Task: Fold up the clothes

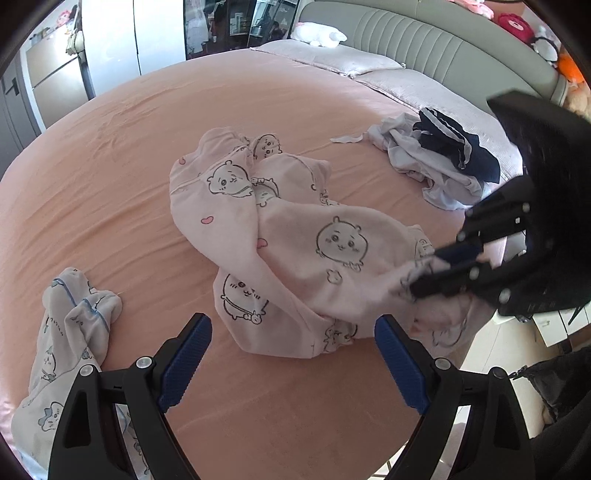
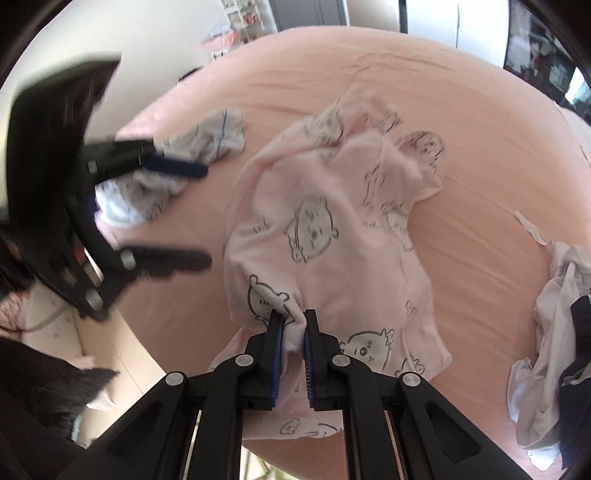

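With the right gripper (image 2: 293, 332) pinched on a near edge of the crumpled pale pink cartoon-print fleece garment (image 1: 295, 236) mid-bed on the peach sheet (image 1: 129, 166), the left gripper (image 1: 293, 354), spread wide and empty, should probably take a matching edge so the cloth spreads flat.

A peach-pink bed sheet (image 1: 129, 155) covers the mattress. Two greyish pillows (image 1: 325, 55) lie against a padded grey headboard (image 1: 424, 40), with a white plush toy (image 1: 319, 33) resting on the far pillow.
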Demonstrator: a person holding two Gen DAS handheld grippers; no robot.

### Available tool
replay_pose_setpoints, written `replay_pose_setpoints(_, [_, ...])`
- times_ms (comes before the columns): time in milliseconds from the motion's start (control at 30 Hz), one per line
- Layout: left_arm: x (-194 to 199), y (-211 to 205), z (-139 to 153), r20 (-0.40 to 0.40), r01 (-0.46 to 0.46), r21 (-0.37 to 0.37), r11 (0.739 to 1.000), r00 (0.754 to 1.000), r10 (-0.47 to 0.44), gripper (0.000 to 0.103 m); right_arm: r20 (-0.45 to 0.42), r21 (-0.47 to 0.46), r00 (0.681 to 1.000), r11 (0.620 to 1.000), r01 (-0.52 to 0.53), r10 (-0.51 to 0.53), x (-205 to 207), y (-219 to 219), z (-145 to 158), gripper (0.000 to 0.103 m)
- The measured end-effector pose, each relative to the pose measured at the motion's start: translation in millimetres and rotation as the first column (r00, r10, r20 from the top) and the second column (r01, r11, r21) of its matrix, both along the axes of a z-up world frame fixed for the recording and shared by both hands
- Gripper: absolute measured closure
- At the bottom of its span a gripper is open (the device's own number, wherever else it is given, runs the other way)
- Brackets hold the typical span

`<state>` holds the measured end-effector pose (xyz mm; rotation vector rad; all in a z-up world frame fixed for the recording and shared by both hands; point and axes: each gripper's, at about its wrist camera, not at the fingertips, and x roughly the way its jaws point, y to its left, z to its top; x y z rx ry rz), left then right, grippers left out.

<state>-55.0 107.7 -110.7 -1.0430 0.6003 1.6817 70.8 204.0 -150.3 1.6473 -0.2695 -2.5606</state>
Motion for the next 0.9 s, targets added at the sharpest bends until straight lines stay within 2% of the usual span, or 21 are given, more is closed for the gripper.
replay_pose_setpoints(200, [15.6, 3.0, 0.3, -0.044, 0.067, 0.011, 0.998, 0.997, -0.067, 0.013, -0.045, -0.007, 0.998, 0.999, 0.032, -0.032, -6.5, 16.0, 25.7, 0.095])
replay_pose_setpoints(333, [29.7, 8.9, -3.6, -0.062, 0.107, 0.005, 0.994, 0.992, -0.106, 0.013, -0.076, 0.013, 0.996, 0.999, 0.037, -0.036, -32.1, 6.2, 26.6, 0.095])
replay_pose_setpoints(500, [47.4, 16.8, -9.5, -0.076, 0.153, -0.004, 0.988, 0.985, -0.153, 0.013, -0.098, 0.046, 0.995, 0.998, 0.033, -0.028, -35.4, 10.9, 36.5, 0.095])
replay_pose_setpoints(633, [61.6, 23.2, -14.2, -0.088, 0.189, -0.012, 0.982, 0.978, -0.189, 0.013, -0.071, -0.009, 0.996, 0.999, 0.046, -0.047, -30.8, 13.1, 29.3, 0.095])
replay_pose_setpoints(733, [66.3, 25.1, -22.2, -0.046, 0.188, -0.025, 0.982, 0.981, -0.189, 0.013, -0.051, -0.008, 0.997, 0.999, 0.05, -0.051, -26.7, 14.6, 22.0, 0.095])
replay_pose_setpoints(900, [67.3, 30.8, -35.9, 0.023, 0.121, -0.043, 0.992, 0.992, -0.121, 0.013, -0.04, -0.031, 0.997, 0.997, 0.069, -0.07, -23.6, 19.6, 16.9, 0.095])
